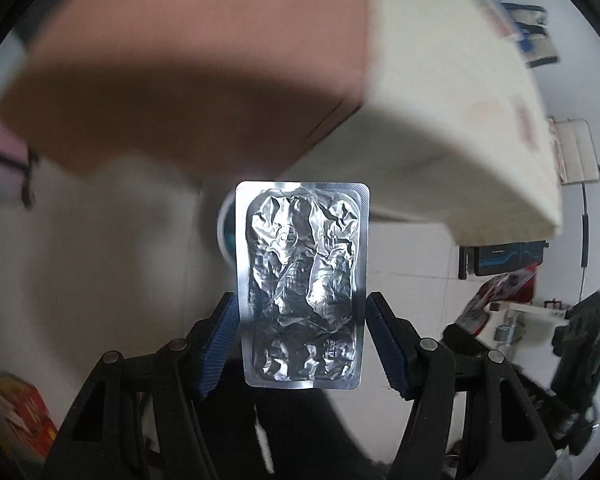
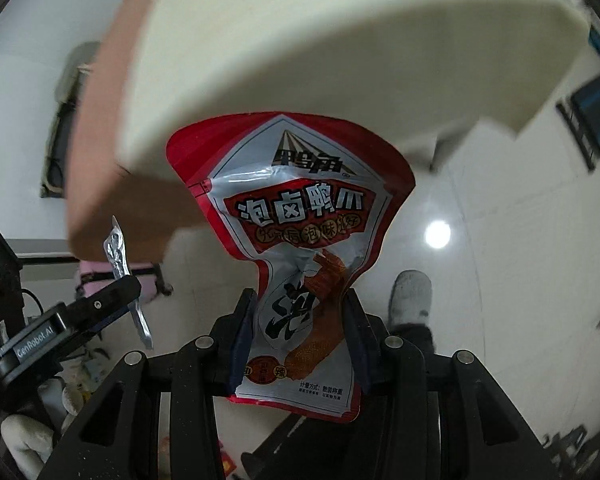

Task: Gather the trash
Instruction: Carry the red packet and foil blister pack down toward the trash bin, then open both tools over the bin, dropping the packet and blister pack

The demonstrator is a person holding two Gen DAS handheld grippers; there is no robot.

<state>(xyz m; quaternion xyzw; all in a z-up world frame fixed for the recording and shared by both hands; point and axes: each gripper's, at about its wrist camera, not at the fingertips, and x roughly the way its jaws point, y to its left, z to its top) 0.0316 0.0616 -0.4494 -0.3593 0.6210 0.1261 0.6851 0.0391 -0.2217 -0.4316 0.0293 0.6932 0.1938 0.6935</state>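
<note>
Blue pads [image 1: 220, 344] of the left gripper [image 1: 302, 340] stand on both long edges of a silver blister pack [image 1: 302, 284], and they hold it between them. Its long axis runs straight forward, along the fingers, and more than half of it sticks out past the fingertips. In the right wrist view the same left gripper [image 2: 116, 304] appears at the left side, with the pack [image 2: 118, 256] seen edge-on as a thin strip.

The right gripper [image 2: 300, 336] is closed tightly on a red and white snack wrapper [image 2: 296, 216]. The wrapper is squeezed narrow at its waist where the pads press, and it spreads wide above them; its long axis also goes forward from the jaws.

Both grippers point steeply down toward a white tiled floor [image 2: 500, 220]. Above them in both views is the underside or edge of a large block [image 1: 440, 120], cream on one face and brownish pink on the other; it is blurred, so I cannot say what it is. A round pale shape [image 1: 225, 232] shows just behind the pack, on its left edge; perhaps a bin, but too blurred to tell. A white shoe [image 2: 412, 296] of the person stands on the floor just right of the wrapper.

By count: two grippers, two pieces of trash, one in each. I judge the next move needs a container below, and the left hand seems nearer to that round shape.
</note>
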